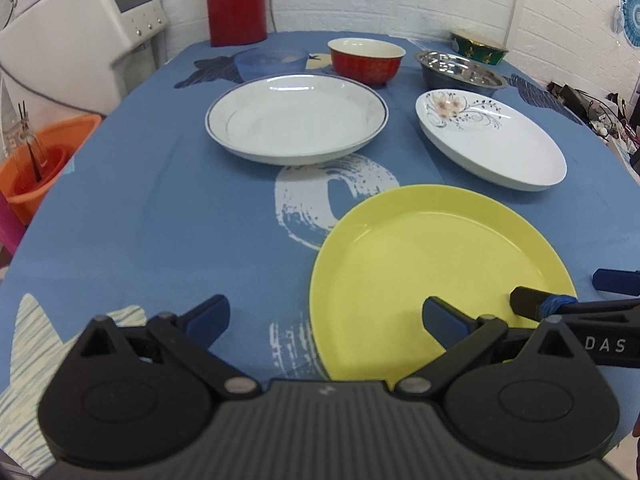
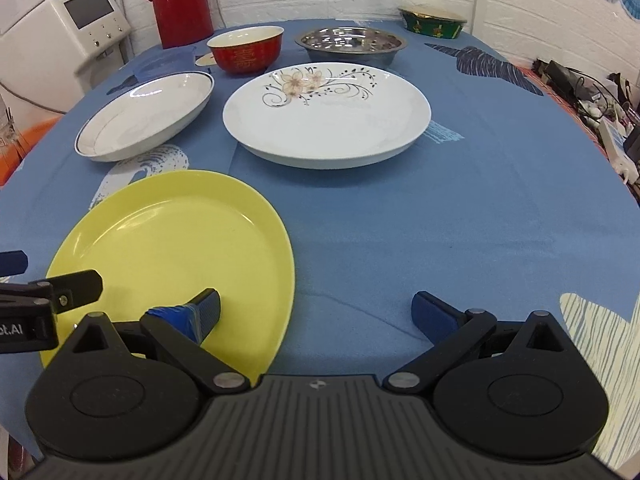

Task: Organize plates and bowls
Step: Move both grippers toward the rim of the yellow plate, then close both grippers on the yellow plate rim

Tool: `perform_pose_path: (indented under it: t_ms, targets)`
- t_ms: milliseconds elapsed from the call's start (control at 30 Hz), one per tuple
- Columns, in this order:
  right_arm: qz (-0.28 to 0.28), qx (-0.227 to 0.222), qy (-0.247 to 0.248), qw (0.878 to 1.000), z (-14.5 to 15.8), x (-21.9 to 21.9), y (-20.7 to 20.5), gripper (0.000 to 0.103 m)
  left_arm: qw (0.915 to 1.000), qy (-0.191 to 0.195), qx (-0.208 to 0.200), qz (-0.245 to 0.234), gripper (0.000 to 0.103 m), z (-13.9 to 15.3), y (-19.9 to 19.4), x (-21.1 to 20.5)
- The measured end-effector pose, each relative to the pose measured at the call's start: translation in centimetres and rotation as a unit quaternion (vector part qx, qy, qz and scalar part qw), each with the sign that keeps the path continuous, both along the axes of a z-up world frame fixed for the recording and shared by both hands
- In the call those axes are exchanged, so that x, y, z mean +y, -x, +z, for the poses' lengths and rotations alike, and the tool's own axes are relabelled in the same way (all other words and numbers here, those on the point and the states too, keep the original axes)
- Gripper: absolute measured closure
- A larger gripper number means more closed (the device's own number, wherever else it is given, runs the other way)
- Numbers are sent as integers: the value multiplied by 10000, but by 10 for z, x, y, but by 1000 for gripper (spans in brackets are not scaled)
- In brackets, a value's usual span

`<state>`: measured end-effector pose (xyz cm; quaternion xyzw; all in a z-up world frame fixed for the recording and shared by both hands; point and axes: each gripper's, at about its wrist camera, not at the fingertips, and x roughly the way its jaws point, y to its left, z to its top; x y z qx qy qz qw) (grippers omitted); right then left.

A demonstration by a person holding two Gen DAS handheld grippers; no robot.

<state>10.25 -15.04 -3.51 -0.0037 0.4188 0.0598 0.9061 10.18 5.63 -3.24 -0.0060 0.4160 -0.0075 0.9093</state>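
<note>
A yellow plate lies near the table's front edge. Behind it lie a blue-rimmed white plate and a flower-patterned white plate. Further back stand a red bowl, a steel bowl, a green bowl and a pale blue bowl. My left gripper is open, its right finger over the yellow plate's near edge. My right gripper is open, its left finger over the same plate.
A blue patterned cloth covers the table. A red thermos stands at the back. A white appliance and an orange basin are off the left edge. Cables and clutter lie at the right.
</note>
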Motion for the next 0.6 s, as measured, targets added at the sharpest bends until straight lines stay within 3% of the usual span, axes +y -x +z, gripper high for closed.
perform_pose_path:
  t_ms: [200,367,600]
  targets:
    - [340,-574,-83,9977,-8,-4,14,12,9998,-9,162,-66,1,-9,-6,10]
    - [392,-311,-15,9987,-2,4,7,13,9997,4,178,-161,1,-9,-12,10]
    - [896,-407,-87,9951,-4,17,11,15,9995,44,178,-272,1,-10,-12,11]
